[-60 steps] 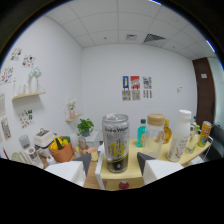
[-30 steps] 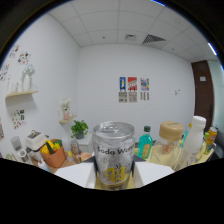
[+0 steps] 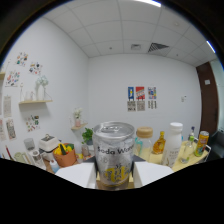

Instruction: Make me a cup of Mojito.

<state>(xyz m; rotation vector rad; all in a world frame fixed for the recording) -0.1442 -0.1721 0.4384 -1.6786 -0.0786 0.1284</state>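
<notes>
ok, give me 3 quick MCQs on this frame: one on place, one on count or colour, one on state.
1. Where is the soda water can?
A. on the wall shelf
B. between the fingers of the hand-held gripper
C. behind the bottles

2. How many posters hang in the cluster on the far wall?
A. one
B. three
C. six

3. The can's posture?
A. upright
B. lying down
C. upside down

Key: 1 B, white fingers flank it closely, seemingly gripping; 2 B, three sheets side by side; 3 A, top rim faces up, label reads level.
</notes>
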